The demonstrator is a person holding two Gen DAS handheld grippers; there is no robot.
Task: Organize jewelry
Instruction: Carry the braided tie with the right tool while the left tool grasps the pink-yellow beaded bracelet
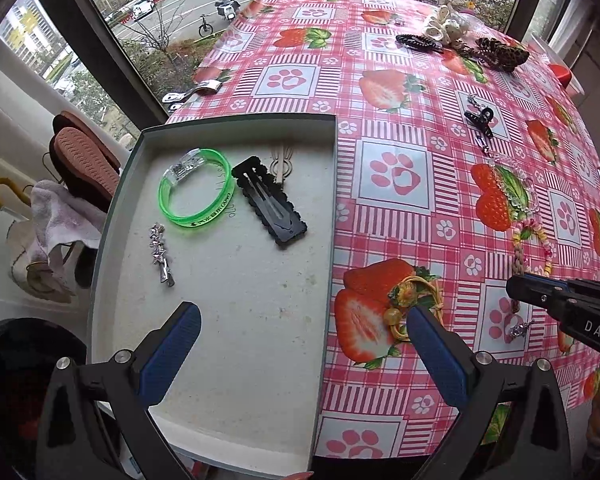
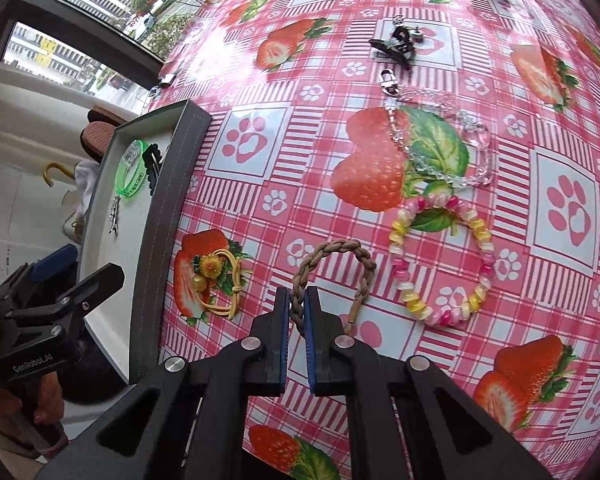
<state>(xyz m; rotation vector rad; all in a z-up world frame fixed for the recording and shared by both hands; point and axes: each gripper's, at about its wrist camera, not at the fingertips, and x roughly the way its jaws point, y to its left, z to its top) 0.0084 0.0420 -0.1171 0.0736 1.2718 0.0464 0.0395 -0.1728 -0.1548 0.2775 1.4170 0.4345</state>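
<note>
A grey tray at the table's left edge holds a green bangle, a black hair clip, a silver star clip and a small wooden pin. My left gripper is open over the tray's right rim, empty. My right gripper is shut on the brown braided rope bracelet, which lies on the tablecloth. A yellow flower hair tie lies left of it, a pink-yellow bead bracelet to its right. The tray also shows in the right wrist view.
A clear bead chain, a black claw clip, a black coil tie, a white scrunchie and a leopard scrunchie lie farther back on the strawberry tablecloth. A window and shoes are left of the table.
</note>
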